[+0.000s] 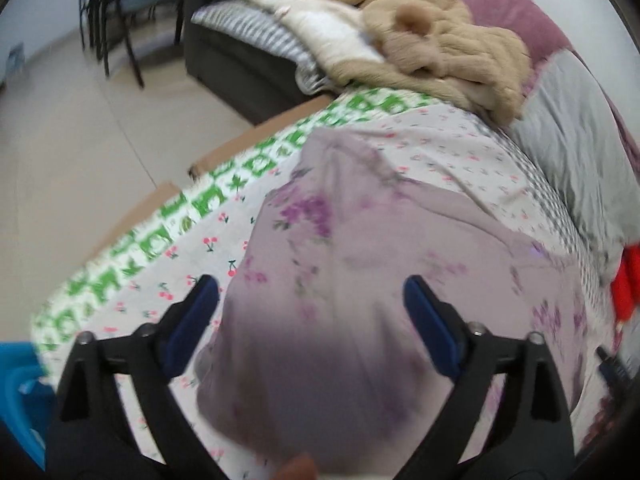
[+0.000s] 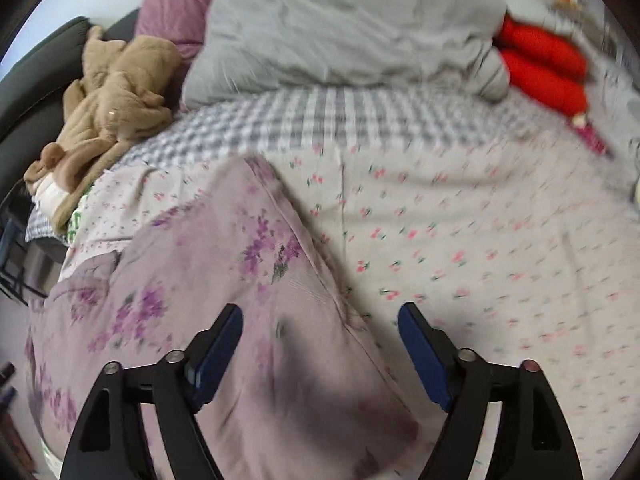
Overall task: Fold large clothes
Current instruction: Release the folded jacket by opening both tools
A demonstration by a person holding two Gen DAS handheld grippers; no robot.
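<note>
Both claws released, left claw [image 1: 312, 294] and right claw [image 2: 320, 322] above the lilac garment [image 1: 360, 260] lying on the bed [image 2: 480, 240], long axis running toward the grey pillow [image 2: 340, 28], left claw nearer centred.

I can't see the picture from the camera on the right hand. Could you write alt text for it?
A lilac floral garment lies on a cherry-print bedsheet, with the right gripper above it, jaws open and holding nothing. Behind are a grey pillow, a tan plush garment and red cushions.
</note>
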